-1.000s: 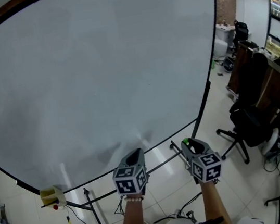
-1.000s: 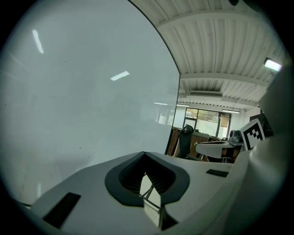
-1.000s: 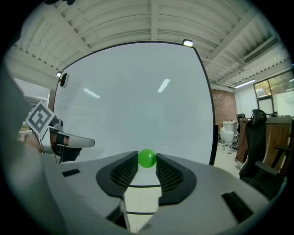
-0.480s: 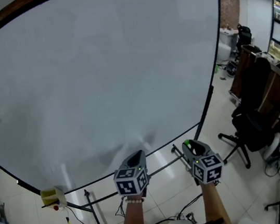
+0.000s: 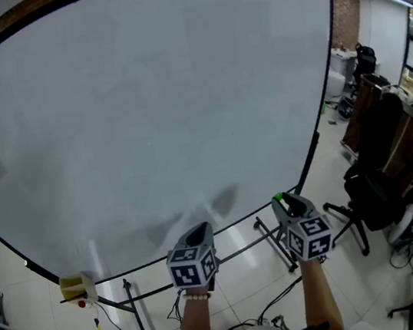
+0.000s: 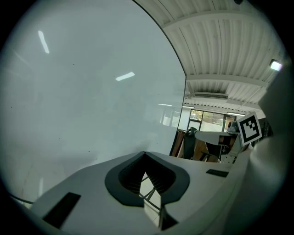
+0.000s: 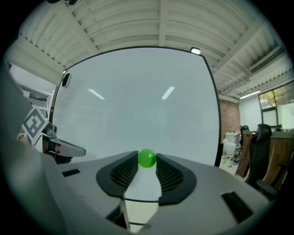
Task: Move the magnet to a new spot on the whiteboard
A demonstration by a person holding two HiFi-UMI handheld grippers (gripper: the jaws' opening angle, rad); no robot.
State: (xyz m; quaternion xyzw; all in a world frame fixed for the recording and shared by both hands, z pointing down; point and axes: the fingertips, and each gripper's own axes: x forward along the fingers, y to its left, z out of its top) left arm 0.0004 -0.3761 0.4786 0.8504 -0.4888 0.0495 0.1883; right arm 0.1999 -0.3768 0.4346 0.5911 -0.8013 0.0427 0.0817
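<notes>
One large whiteboard [image 5: 144, 116], smooth and glossy inside a thin dark frame, fills the far side of the scene. Two grey plastic grippers with ribbed dark pads are held near its lower edge. The left gripper [image 5: 199, 233] has its jaws pressed together, with nothing between them. The right gripper [image 5: 282, 203] pinches one small, round green magnet [image 7: 147, 158] at its jaw tips, off the board.
</notes>
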